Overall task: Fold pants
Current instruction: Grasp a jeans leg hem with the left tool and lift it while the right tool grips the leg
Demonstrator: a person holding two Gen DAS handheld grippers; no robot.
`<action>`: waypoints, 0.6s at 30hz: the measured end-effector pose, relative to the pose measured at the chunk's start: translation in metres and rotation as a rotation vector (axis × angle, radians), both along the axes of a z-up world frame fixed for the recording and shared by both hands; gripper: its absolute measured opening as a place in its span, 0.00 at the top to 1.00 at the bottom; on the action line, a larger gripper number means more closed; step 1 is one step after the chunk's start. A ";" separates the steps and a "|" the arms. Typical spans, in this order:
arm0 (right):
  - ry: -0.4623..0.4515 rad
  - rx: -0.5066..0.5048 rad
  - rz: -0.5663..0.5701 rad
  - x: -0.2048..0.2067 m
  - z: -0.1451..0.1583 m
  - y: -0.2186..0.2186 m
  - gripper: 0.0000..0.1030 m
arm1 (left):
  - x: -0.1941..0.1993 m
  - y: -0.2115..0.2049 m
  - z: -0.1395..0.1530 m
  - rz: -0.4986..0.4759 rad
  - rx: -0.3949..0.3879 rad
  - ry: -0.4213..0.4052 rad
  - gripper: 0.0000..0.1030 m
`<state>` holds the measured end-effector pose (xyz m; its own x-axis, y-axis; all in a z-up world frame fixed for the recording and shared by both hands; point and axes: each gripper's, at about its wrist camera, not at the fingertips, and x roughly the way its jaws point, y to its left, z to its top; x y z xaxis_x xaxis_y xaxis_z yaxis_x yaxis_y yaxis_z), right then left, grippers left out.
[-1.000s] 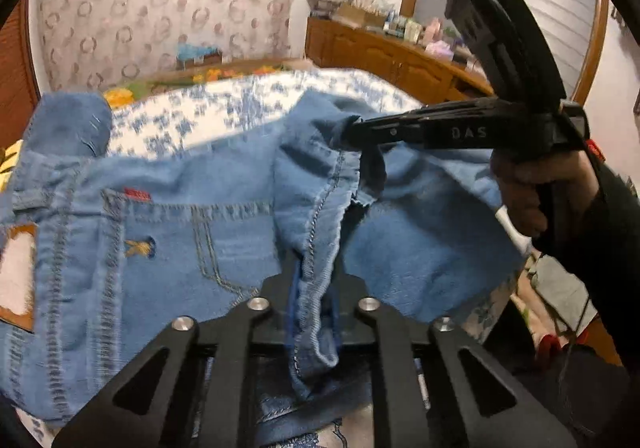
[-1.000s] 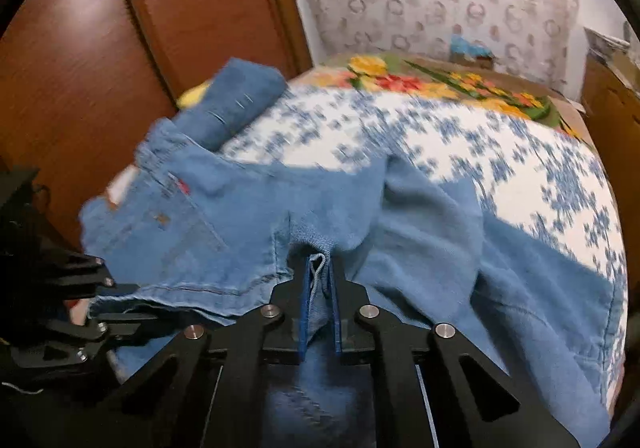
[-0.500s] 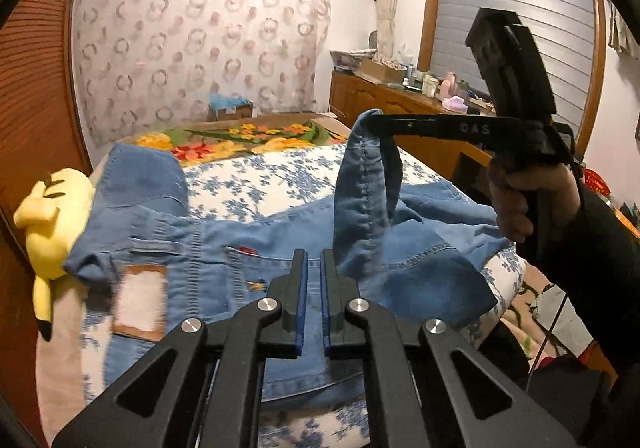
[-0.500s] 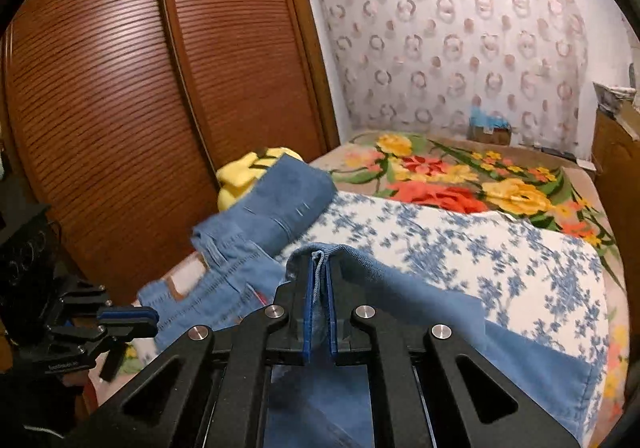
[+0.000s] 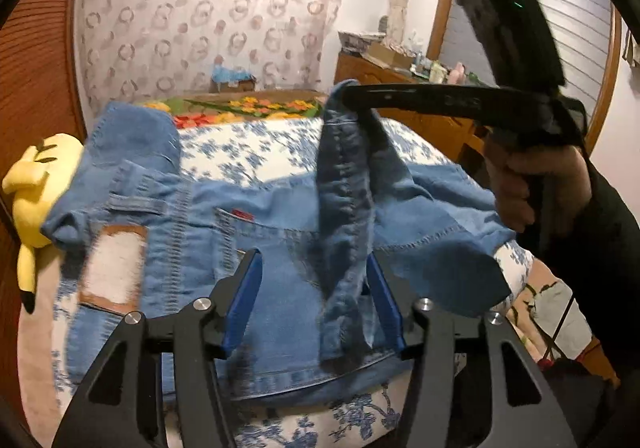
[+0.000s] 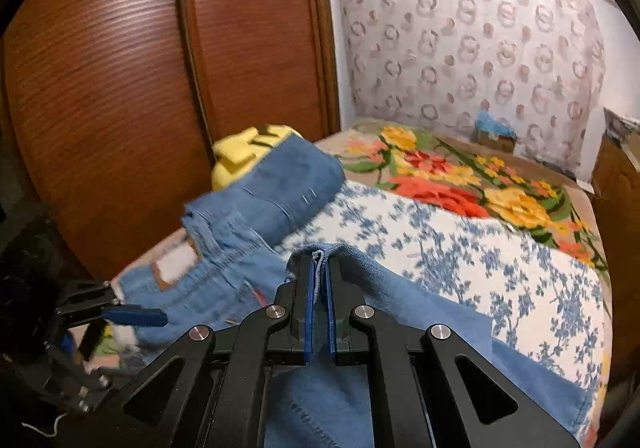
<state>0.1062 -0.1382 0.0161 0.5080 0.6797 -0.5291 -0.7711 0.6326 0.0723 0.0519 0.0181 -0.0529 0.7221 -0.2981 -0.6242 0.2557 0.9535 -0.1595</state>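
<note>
Blue pants [image 5: 280, 232] lie spread on the flowered bed [image 5: 248, 152].

Pants [image 5: 280, 216] faded blue denim, white patch edged brown at eight o'clock; quilt [image 6: 500, 268] white with blue flowers; blanket [image 6: 460, 176] red and yellow blooms at two o'clock; plush toy [image 5: 36, 184] yellow.

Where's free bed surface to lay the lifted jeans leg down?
Free: the blue-floral sheet between the jeans and the flowered blanket. Crowded: the side by the yellow plush, where the waistband bunches, and the near edge under the left hand-held gripper.
</note>
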 end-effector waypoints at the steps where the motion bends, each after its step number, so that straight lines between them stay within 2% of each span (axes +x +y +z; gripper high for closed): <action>1: 0.013 -0.005 -0.008 0.004 -0.003 0.000 0.95 | 0.003 -0.005 -0.006 -0.017 0.005 0.013 0.46; 7: 0.062 0.023 -0.036 0.020 -0.009 -0.005 0.95 | 0.022 -0.028 -0.039 -0.070 0.041 0.098 0.46; 8: 0.063 0.026 -0.036 0.018 -0.007 -0.003 0.95 | 0.026 -0.029 -0.043 -0.068 0.048 0.103 0.53; 9: 0.062 0.028 -0.035 0.017 -0.006 -0.003 0.95 | 0.028 -0.029 -0.048 -0.066 0.051 0.108 0.65; 10: 0.060 0.030 -0.030 0.014 -0.005 -0.003 0.95 | 0.030 -0.027 -0.050 -0.050 0.052 0.111 0.82; 11: 0.058 0.033 -0.023 0.014 -0.004 -0.003 0.95 | 0.028 -0.023 -0.049 -0.032 0.043 0.106 0.82; 13: 0.047 0.042 -0.011 0.009 -0.003 -0.005 0.95 | 0.019 -0.016 -0.040 -0.037 0.005 0.073 0.87; 18: 0.015 0.077 0.032 -0.001 0.007 0.005 0.95 | -0.015 0.007 -0.002 -0.002 -0.013 -0.028 0.88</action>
<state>0.1054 -0.1333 0.0233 0.4780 0.7345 -0.4817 -0.7890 0.6000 0.1319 0.0373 0.0248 -0.0554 0.7388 -0.3076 -0.5996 0.2625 0.9508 -0.1644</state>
